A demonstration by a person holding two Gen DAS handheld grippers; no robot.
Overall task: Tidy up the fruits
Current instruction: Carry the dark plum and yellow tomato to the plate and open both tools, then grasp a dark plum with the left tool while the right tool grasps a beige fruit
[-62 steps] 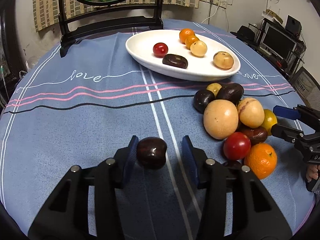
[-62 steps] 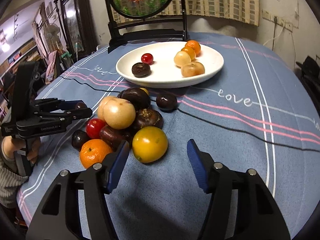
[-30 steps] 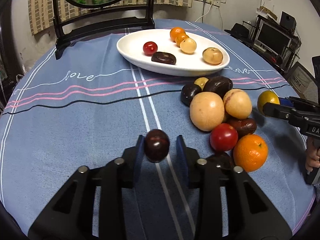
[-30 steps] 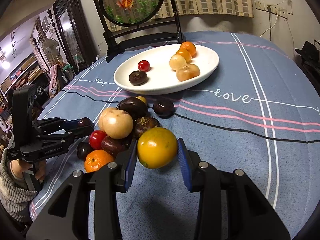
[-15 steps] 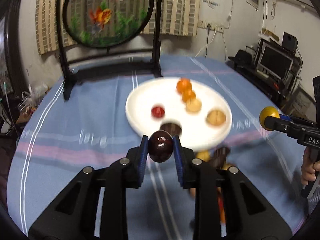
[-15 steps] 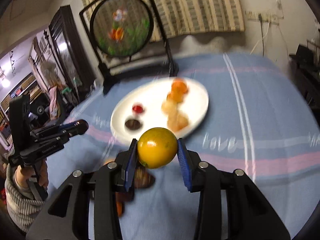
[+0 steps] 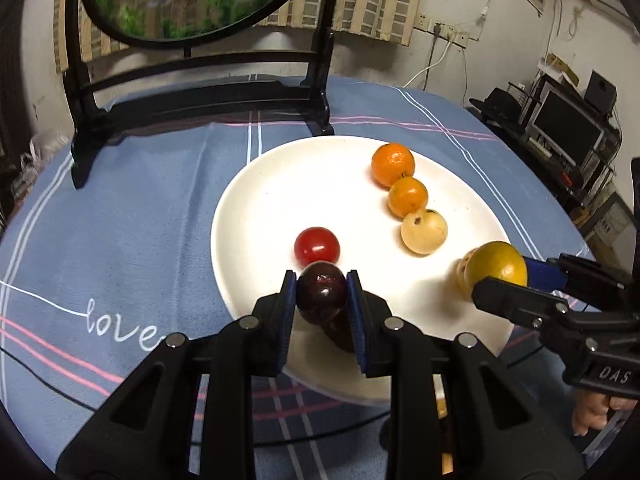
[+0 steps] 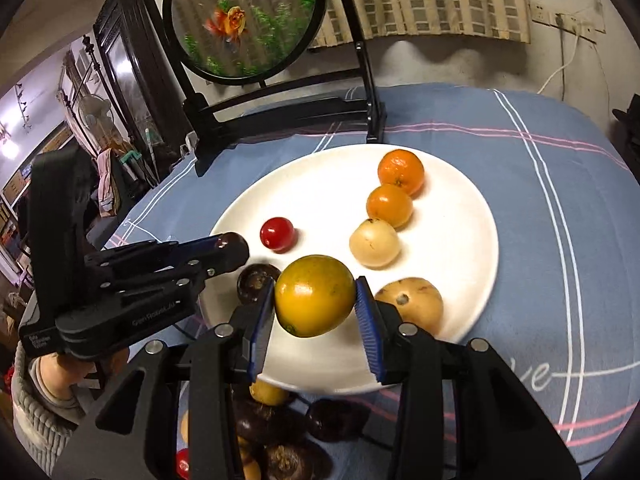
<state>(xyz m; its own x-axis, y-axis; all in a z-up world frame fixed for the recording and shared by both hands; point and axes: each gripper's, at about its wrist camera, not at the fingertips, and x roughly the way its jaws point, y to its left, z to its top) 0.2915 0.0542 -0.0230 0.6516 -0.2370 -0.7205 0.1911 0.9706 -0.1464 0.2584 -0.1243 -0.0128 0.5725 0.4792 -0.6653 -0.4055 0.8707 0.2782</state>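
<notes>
So I've got a dark plum (image 7: 321, 291) pinched in my left hand-held gripper (image 7: 321, 300), hanging over the near edge of the white plate (image 7: 264, 200), just in front of the cherry tomato (image 7: 317, 245). Another dark fruit (image 8: 256, 280) sits on the plate right below it. My right hand-held gripper (image 8: 316, 300) is clamped on a yellow-orange citrus (image 8: 315, 295), held above the plate next to a tan, speckled fruit (image 8: 414, 302).

Already on the plate: a row running back from a pale round fruit (image 7: 424, 230) to a small orange (image 7: 408, 198) and a bigger orange (image 7: 393, 165), each touching the next.

The plate's on the counter with a blue striped cloth (image 7: 140, 208). A few dark fruits (image 8: 280, 432) lie on the cloth in front of the plate, partly hidden by my right gripper. Behind it all stands a round goldfish screen (image 8: 244, 20) on a black stand.
</notes>
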